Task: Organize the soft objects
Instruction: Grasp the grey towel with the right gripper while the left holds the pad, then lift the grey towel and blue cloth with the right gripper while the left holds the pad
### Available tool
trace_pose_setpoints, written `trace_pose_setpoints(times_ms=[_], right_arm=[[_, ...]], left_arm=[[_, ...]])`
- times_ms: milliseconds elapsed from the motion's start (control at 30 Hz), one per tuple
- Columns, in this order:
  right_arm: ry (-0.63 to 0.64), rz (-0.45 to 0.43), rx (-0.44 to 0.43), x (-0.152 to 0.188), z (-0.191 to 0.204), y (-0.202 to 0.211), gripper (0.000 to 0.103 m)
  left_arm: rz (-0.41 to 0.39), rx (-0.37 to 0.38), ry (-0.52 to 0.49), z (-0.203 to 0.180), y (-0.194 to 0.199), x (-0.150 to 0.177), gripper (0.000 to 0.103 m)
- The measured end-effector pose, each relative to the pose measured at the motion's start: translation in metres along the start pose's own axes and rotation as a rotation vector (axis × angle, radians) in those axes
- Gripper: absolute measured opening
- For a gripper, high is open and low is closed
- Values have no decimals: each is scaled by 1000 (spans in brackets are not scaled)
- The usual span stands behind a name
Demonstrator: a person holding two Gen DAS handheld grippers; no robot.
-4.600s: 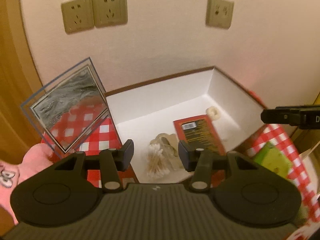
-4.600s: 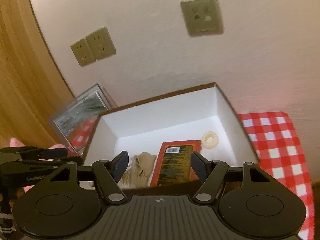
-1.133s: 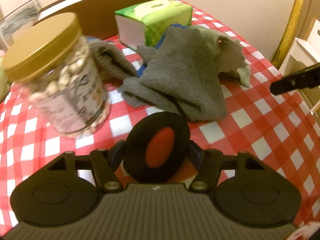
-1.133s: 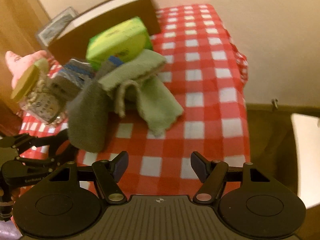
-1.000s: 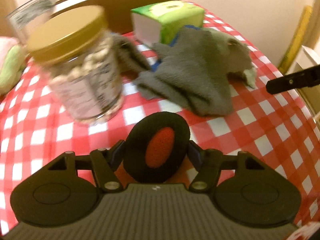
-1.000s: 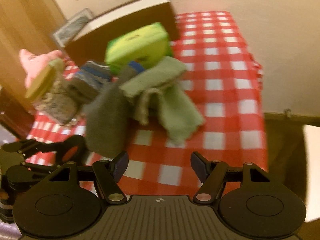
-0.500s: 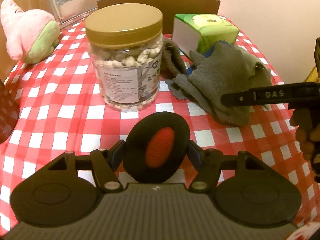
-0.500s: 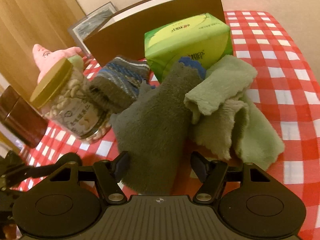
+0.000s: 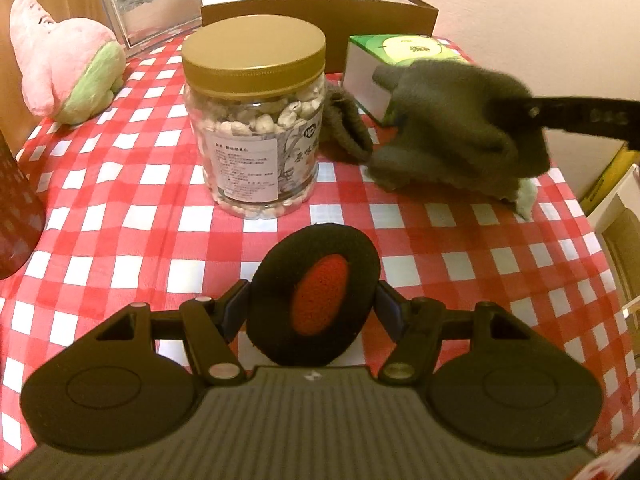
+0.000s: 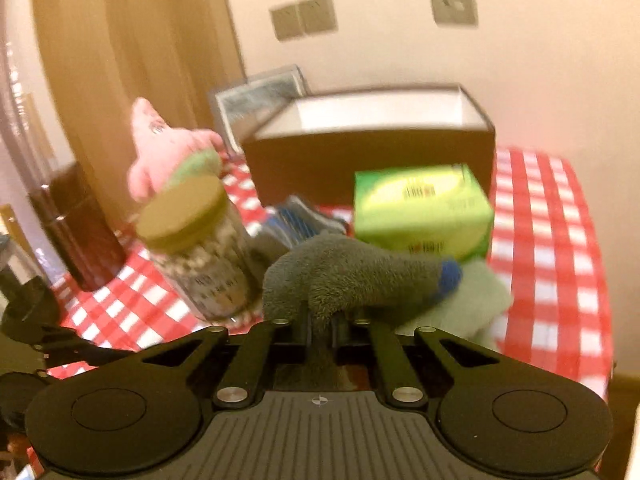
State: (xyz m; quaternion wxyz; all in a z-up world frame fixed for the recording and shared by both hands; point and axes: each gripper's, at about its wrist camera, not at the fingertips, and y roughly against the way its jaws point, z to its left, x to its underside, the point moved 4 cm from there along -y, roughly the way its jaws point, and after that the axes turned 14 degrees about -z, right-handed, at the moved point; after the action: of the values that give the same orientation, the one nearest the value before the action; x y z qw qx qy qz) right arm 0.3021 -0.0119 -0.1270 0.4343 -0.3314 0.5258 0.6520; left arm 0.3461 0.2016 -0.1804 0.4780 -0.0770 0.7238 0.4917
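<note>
A fuzzy, matt grey towel [image 9: 452,136] lies on the smooth checked cloth tablecloth [image 9: 460,240] beside a clear glossy plastic jar [image 9: 256,148] with a satin gold lid [image 9: 254,54], a plush pink toy [image 9: 60,68] and a matt cardboard box [image 9: 320,12].

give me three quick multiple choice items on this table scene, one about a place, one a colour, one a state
1. Where is the jar relative to the brown box?
A. in front of it
B. inside it
C. on top of it

2. What colour is the jar's lid?
A. blue
B. gold
C. white

3. What is the right claw doing?
A. standing open and empty
B. shut on the grey towel
C. shut on the jar

Key: 1 A, the jar stands on the checked cloth nearer the camera than the box; 2 B, the screw lid is gold; 3 B, the jaws have just closed and towel fabric is pinched between them.
</note>
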Motion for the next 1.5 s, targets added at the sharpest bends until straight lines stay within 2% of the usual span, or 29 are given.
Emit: trace_pose_setpoints(times_ms=[167, 300, 467, 567, 667, 767, 867, 1000, 1300, 1400, 1467, 1500], right_arm=[[77, -7, -59, -12, 10, 31, 8], [96, 86, -110, -6, 10, 55, 8], [-48, 282, -217, 11, 3, 80, 8], [-174, 366, -240, 21, -7, 86, 8], [-254, 390, -200, 25, -21, 85, 8], [-232, 386, -87, 25, -34, 76, 8], [-125, 380, 32, 32, -41, 58, 8], [35, 355, 127, 43, -33, 34, 9], [279, 320, 120, 83, -4, 7, 9], [265, 323, 110, 81, -6, 7, 11], [191, 337, 93, 74, -14, 9, 17], [152, 339, 80, 70, -17, 12, 30]], left_arm=[[2, -2, 11, 2, 9, 3, 65], [8, -3, 13, 3, 17, 8, 65], [17, 9, 13, -1, 24, 16, 65], [21, 17, 11, -4, 27, 19, 65], [22, 26, 9, -8, 29, 21, 65], [22, 32, 5, -12, 30, 22, 65], [29, 30, 4, -13, 28, 24, 65], [34, 18, 5, -14, 25, 25, 65], [44, -10, 20, -8, 17, 22, 65], [49, -11, 24, -6, 15, 22, 65], [51, -13, 24, -5, 14, 22, 65], [51, -14, 25, -4, 14, 22, 65]])
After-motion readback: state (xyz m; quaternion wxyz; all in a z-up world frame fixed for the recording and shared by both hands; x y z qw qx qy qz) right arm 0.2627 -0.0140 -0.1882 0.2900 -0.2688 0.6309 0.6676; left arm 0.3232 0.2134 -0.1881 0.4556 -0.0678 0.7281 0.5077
